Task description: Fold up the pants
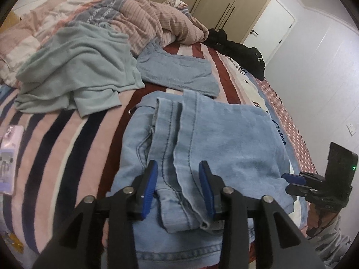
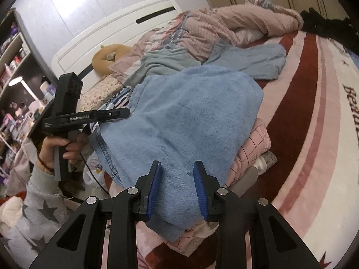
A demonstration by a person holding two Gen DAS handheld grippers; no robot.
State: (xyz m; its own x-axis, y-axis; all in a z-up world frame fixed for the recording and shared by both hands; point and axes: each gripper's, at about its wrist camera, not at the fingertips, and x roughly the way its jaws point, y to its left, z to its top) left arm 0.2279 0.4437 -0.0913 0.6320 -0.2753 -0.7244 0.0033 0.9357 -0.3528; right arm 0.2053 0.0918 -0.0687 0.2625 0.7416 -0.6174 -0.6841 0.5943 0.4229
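Light blue denim pants (image 1: 202,139) lie folded on the striped bed cover, legs laid over the waist part. My left gripper (image 1: 178,179) is open just above the near folded edge, its blue pads either side of the leg hems, not closed on them. My right gripper (image 2: 177,179) is open over the right side of the same pants (image 2: 186,116); it also shows in the left wrist view (image 1: 291,182) at the pants' right edge. The left gripper shows in the right wrist view (image 2: 121,113) at the pants' left edge.
A second folded pair of jeans (image 1: 177,71) lies behind. A pale green garment (image 1: 76,74) lies at the left, a pink quilt (image 1: 152,20) and black clothes (image 1: 237,49) at the back. Pink checked clothes (image 2: 253,148) lie under the pants' right side. The bed edge is near.
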